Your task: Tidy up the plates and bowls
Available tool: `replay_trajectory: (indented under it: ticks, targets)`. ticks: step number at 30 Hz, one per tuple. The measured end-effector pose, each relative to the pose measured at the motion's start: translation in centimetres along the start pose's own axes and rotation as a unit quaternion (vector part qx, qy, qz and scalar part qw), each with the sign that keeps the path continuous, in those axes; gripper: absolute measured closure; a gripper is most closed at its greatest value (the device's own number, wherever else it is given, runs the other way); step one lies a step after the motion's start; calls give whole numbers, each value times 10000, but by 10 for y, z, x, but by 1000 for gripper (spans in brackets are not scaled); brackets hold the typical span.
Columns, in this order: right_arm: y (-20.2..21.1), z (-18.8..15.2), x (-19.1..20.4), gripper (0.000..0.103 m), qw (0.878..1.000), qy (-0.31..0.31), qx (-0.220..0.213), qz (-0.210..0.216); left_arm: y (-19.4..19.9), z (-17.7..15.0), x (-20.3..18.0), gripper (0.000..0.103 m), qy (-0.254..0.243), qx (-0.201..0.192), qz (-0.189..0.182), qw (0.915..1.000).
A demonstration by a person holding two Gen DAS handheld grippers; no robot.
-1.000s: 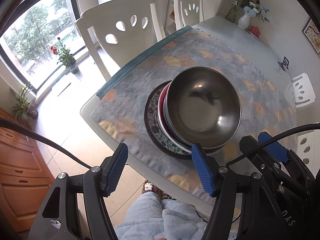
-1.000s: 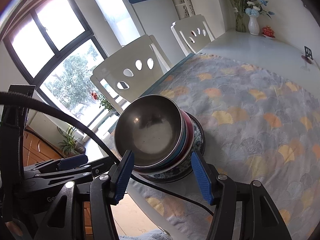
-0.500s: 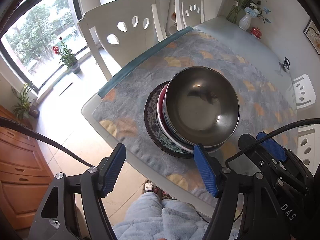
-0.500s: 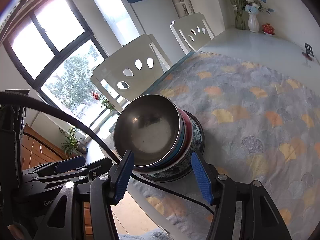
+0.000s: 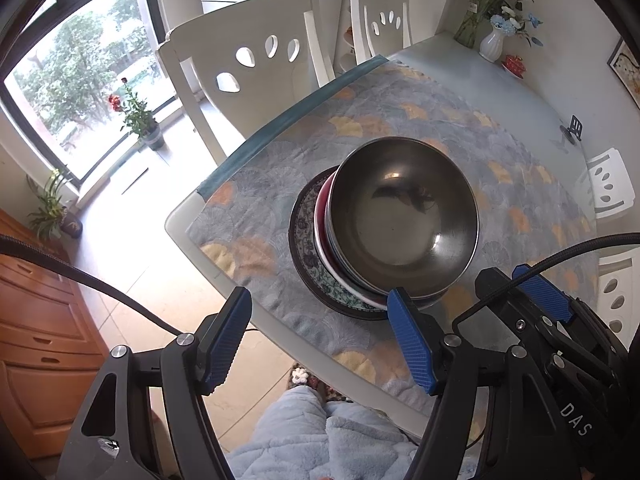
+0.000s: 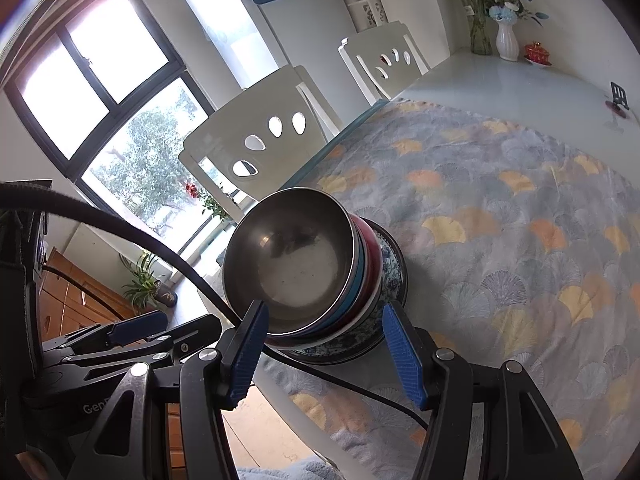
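The left gripper (image 5: pixel 320 336) is holding its blue fingers (image 5: pixel 412 344) wide apart with nothing between them; the right gripper (image 6: pixel 322 350) is also staying open and empty. Both are hanging above the near table (image 5: pixel 188 220) edge; the metal bowl (image 5: pixel 404 220) is sitting on top of stacked bowls (image 6: pixel 366 264) on a patterned plate (image 5: pixel 308 248), on the flowery cloth (image 6: pixel 500 220).

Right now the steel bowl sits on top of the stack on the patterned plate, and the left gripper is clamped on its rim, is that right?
Not quite. The steel bowl does top the stack on the patterned plate, but the left gripper holds nothing: in the left wrist view it is open, short of the rim.
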State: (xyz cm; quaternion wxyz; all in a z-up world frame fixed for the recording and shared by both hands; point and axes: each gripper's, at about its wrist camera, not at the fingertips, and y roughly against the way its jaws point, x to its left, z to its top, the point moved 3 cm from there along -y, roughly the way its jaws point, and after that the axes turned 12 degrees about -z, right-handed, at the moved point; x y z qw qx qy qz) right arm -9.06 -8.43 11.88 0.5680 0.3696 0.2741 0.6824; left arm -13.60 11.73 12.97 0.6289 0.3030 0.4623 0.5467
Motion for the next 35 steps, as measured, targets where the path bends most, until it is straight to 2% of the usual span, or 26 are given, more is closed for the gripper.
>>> replay_trajectory:
  ticks: [19,29,35]
  targets:
    - [-6,0,-5,46,9998,-75,146,77,2,1,-3,34,-151,-17,142,9998]
    - [-6,-1,-6,46,9997,-119,148,140,12,3,-11,34,-497,-216,562,9969]
    - [0,0,-14,46,9998,-194,54,15,13,5,-19,34,-595,-217,490,9968]
